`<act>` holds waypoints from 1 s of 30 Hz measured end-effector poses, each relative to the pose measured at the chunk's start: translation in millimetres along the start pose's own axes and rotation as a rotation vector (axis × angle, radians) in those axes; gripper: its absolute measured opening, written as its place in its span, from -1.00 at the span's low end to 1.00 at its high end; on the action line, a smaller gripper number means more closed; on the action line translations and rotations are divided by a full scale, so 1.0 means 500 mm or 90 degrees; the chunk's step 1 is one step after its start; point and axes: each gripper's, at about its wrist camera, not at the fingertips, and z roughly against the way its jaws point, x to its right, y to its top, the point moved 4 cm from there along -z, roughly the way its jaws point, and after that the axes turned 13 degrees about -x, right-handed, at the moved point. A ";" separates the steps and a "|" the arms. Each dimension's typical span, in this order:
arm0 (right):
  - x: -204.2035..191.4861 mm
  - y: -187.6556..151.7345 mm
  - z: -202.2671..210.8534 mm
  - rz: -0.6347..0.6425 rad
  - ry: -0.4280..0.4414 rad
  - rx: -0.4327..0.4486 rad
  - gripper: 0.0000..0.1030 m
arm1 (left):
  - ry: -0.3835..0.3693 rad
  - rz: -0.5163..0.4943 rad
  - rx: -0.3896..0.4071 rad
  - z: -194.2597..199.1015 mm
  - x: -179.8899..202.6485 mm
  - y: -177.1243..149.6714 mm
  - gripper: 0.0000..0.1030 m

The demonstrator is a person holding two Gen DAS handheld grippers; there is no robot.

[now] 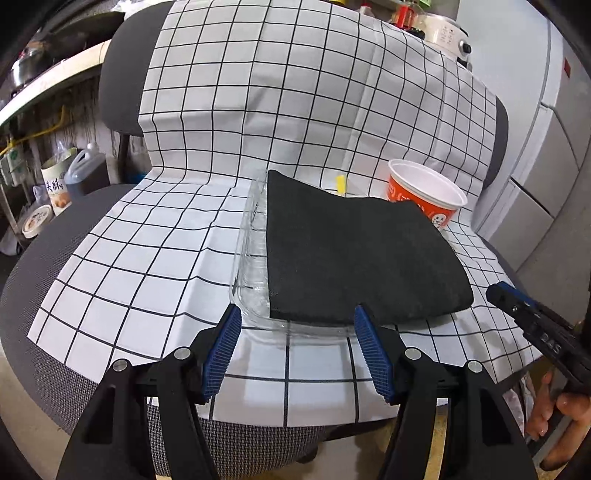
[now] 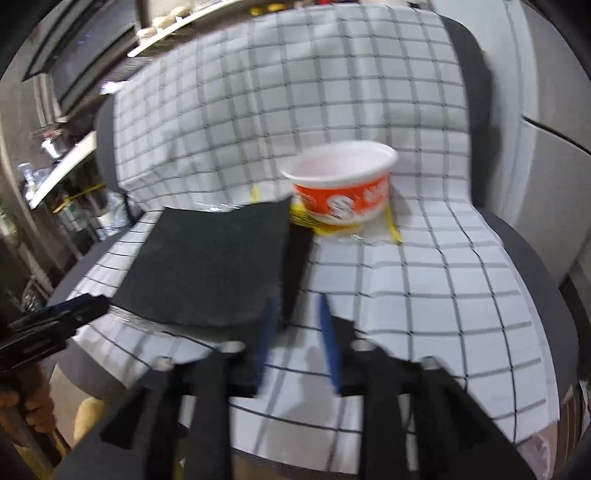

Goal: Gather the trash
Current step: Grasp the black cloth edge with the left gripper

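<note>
A black foam sheet [image 1: 354, 254] lies over a clear glass dish [image 1: 251, 236] on a chair covered with a checked cloth [image 1: 147, 258]. An orange and white paper bowl [image 1: 424, 194] stands empty behind the sheet, on a yellow wrapper [image 2: 347, 227]. My left gripper [image 1: 297, 321] is open just in front of the dish's near edge, holding nothing. My right gripper [image 2: 297, 314] is open at the sheet's [image 2: 207, 266] near right corner, blurred, with the bowl [image 2: 343, 184] beyond it. The right gripper also shows at the right edge of the left wrist view [image 1: 532, 321].
The chair's grey mesh seat [image 1: 44, 376] and backrest edge the cloth. Shelves with pots, bottles and tins [image 1: 55, 184] stand to the left. A white cabinet [image 1: 546, 155] stands to the right. A rice cooker [image 1: 448, 35] sits behind the backrest.
</note>
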 end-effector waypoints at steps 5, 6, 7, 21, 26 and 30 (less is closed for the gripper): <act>-0.057 0.022 -0.037 0.089 -0.012 0.006 -0.74 | 0.005 0.000 -0.009 -0.008 -0.007 -0.007 0.23; -0.067 0.024 -0.054 0.111 -0.026 -0.008 -0.75 | 0.005 0.000 -0.010 -0.008 -0.009 -0.008 0.23; -0.067 0.024 -0.078 0.117 -0.050 -0.038 -0.79 | 0.004 0.002 -0.011 -0.007 -0.012 -0.010 0.22; -0.032 0.005 -0.128 0.061 -0.047 -0.107 -0.81 | -0.064 -0.029 -0.012 -0.017 0.034 0.008 0.22; -0.030 0.004 -0.130 0.054 -0.038 -0.106 -0.81 | -0.075 -0.034 -0.035 -0.045 0.046 0.018 0.22; -0.026 0.005 -0.132 0.048 -0.029 -0.105 -0.81 | -0.129 -0.037 -0.057 -0.068 0.071 0.036 0.22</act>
